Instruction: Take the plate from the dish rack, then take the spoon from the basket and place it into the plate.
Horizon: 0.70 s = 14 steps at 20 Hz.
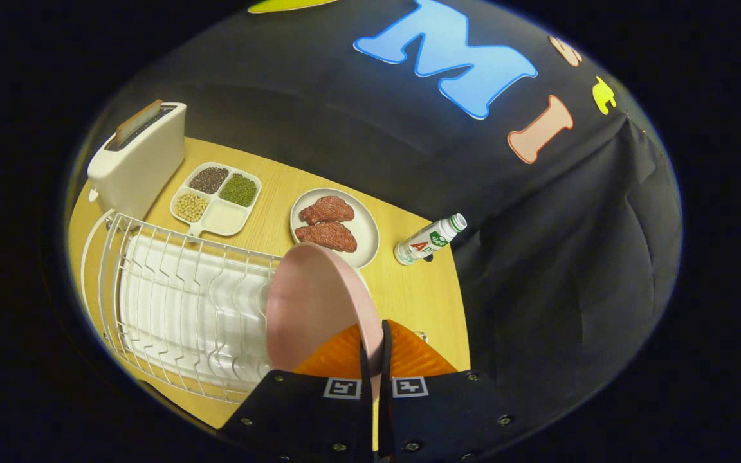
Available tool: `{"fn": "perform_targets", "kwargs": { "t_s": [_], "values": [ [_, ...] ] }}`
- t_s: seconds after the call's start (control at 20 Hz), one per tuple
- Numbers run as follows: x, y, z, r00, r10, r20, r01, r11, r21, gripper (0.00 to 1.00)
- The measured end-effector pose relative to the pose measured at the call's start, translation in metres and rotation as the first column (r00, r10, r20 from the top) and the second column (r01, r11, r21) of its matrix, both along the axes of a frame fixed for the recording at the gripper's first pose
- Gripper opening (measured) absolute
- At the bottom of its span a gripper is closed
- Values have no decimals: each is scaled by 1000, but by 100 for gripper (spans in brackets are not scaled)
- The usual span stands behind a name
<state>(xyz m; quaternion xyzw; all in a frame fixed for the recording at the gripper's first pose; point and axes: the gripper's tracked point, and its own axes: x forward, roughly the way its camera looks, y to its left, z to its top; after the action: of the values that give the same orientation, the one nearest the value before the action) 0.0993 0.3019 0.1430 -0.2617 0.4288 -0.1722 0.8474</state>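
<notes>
Pale wooden tabletop [422,296] runs under everything you are working over, with black cloth hanging behind it. Your gripper [375,360] has its fingers drawn close together and clamped on the rim of the round pink plate [309,308], which stands tilted on edge just ahead of them and hides part of the scene. Right under the fingers, behind the plate's lower edge, sits a ribbed orange basket [409,360]; you cannot make out the spoon in it from here.

Beside the plate, off to the left of the fingers, is the white wire dish rack [177,302] with its white drip tray, and the plate appears lifted clear of its slots, though the exact clearance is hard to judge. Beyond the fingers lies a white round dish holding two brown meat pieces [332,225], with a small white bottle with a green label [428,239] lying near it to the right. Farther out to the left are a white four-part tray of beans and grains [218,198] and a white toaster [139,157].

You look to be midway through the first step: plate gripped and out, not yet set down. Placing it, fetching the spoon and laying it in the plate remain.
</notes>
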Motion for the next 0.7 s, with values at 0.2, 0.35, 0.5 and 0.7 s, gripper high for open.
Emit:
{"fn": "perform_targets", "kwargs": {
  "t_s": [0.2,0.35,0.5,0.7],
  "values": [
    [-1,-5,16,1000,0,29,-1,1000,25,3],
    [-8,-20,33,998,-9,59,5,998,56,3],
    [-21,-33,50,995,-21,94,12,995,95,3],
    [-46,-55,68,992,-28,119,9,987,159,3]
  ]
}}
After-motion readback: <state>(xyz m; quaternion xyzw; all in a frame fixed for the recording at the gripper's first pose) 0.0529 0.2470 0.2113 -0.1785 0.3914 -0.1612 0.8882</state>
